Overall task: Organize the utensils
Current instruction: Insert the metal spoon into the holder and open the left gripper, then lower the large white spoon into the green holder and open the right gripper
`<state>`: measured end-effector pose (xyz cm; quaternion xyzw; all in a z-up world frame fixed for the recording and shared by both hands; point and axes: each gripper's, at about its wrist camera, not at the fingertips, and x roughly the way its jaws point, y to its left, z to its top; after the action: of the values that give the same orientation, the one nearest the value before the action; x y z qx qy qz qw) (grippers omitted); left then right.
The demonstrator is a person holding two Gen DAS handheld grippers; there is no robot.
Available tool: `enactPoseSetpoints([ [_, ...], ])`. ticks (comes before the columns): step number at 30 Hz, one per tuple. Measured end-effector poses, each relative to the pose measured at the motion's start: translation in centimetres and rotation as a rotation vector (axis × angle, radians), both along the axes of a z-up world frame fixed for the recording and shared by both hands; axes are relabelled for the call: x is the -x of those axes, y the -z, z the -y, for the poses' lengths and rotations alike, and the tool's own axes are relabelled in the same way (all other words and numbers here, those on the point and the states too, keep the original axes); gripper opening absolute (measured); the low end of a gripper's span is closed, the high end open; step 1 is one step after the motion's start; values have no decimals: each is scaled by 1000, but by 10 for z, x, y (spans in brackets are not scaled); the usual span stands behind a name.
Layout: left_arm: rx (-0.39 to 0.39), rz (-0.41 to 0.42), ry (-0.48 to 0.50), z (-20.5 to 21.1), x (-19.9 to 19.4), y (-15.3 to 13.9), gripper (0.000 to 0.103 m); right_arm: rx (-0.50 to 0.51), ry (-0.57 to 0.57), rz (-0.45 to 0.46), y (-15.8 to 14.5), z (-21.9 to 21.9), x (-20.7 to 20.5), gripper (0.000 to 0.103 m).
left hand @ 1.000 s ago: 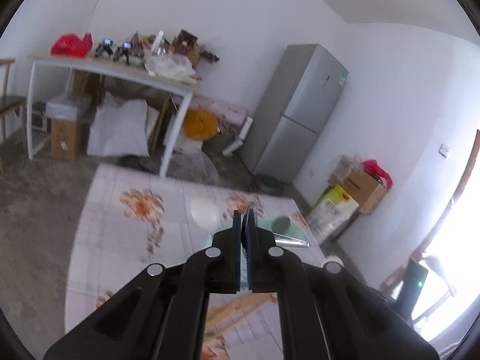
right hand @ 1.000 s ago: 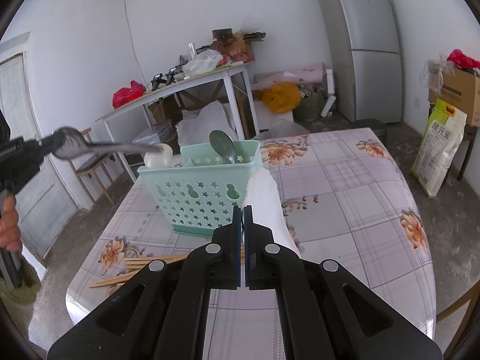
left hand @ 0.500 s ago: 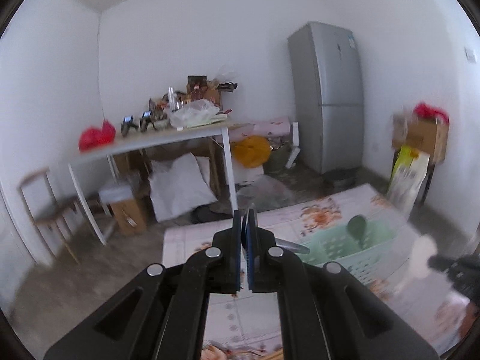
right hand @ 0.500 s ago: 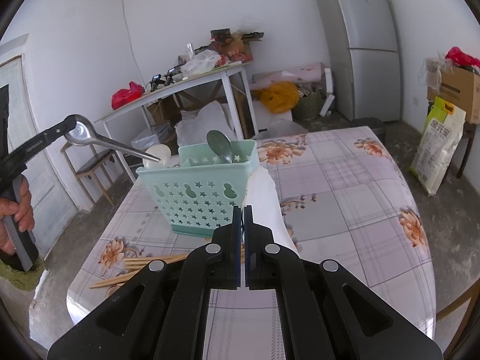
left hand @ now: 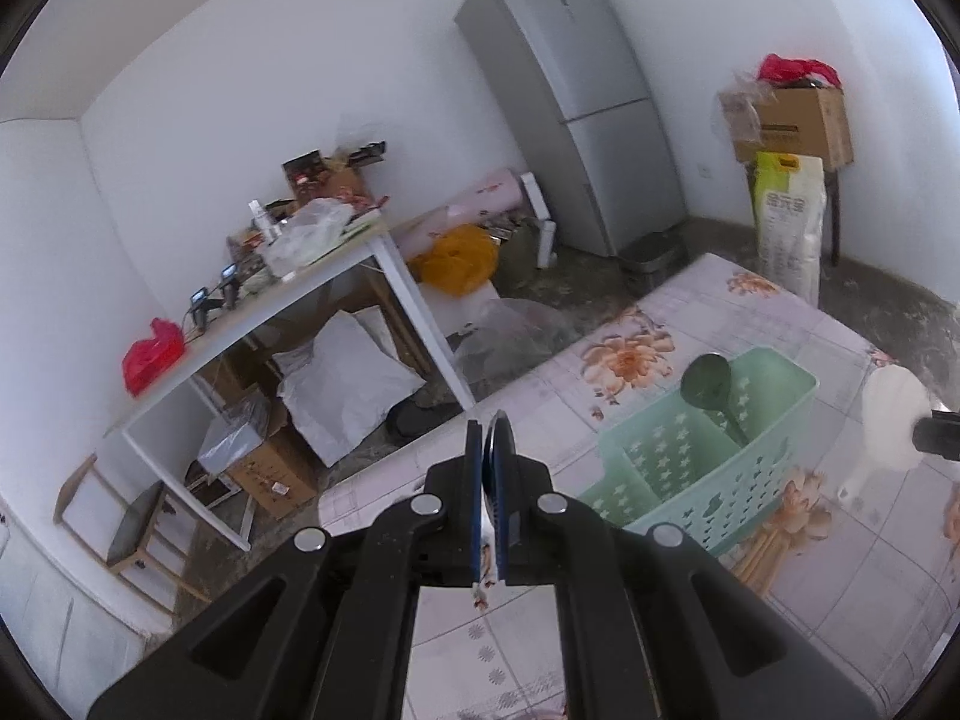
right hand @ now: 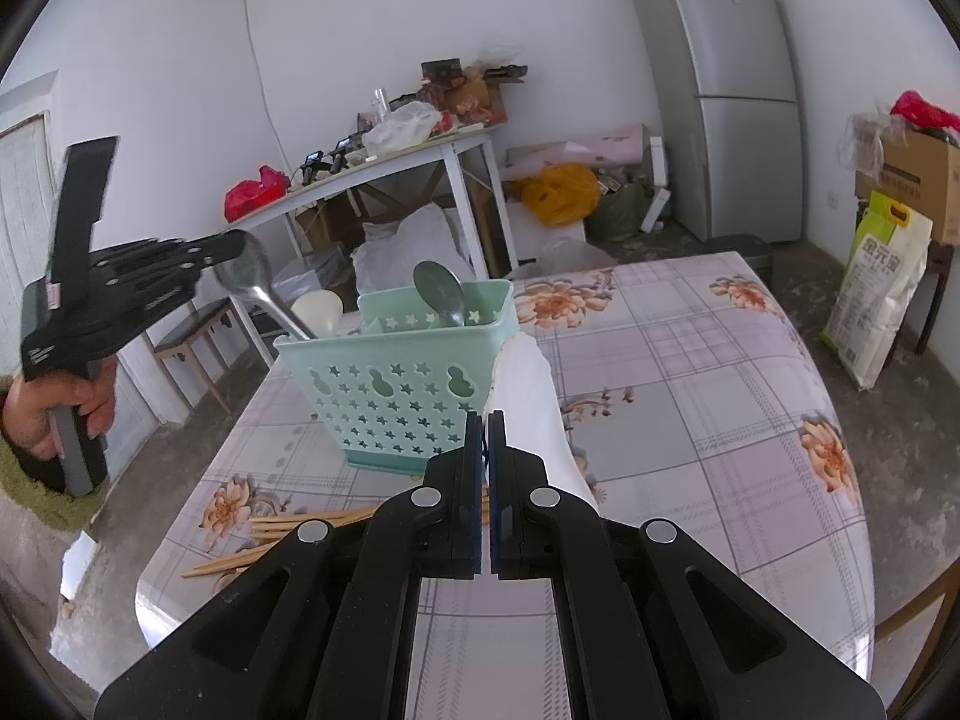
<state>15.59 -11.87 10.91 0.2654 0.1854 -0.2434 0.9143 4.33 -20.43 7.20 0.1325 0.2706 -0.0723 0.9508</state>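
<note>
A teal slotted basket [right hand: 396,384] [left hand: 708,468] stands on the floral tablecloth with a dark green spoon [right hand: 438,288] [left hand: 708,378] upright in it. My left gripper [right hand: 231,246] [left hand: 489,438] is shut on the bowl of a metal spoon [right hand: 246,276]. The spoon's handle slants down to the basket's left rim; whether the tip is inside I cannot tell. In the left wrist view only the metal spoon's edge [left hand: 497,429] shows between the fingers. My right gripper [right hand: 485,426] [left hand: 936,435] is shut on a white spoon [right hand: 528,396] [left hand: 888,414] just right of the basket.
Several wooden chopsticks [right hand: 288,531] [left hand: 762,552] lie on the table in front of the basket. A white rounded object [right hand: 318,309] shows behind the basket's left end. A person's hand [right hand: 54,414] holds the left gripper. A cluttered white desk [right hand: 384,165], a fridge [right hand: 732,90] and boxes stand beyond.
The left gripper has rolled and swung in toward the basket, so the metal spoon's handle now points down at its left rim. The right gripper and white spoon have stayed still.
</note>
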Motion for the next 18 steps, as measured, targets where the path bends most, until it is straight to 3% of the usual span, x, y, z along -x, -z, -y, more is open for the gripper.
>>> enactPoseSetpoints([
  [11, -19, -131, 25, 25, -23, 26, 4, -2, 1, 0, -1, -1, 0, 0],
  [18, 41, -164, 22, 22, -30, 29, 5, -2, 1, 0, -1, 0, 0, 0],
])
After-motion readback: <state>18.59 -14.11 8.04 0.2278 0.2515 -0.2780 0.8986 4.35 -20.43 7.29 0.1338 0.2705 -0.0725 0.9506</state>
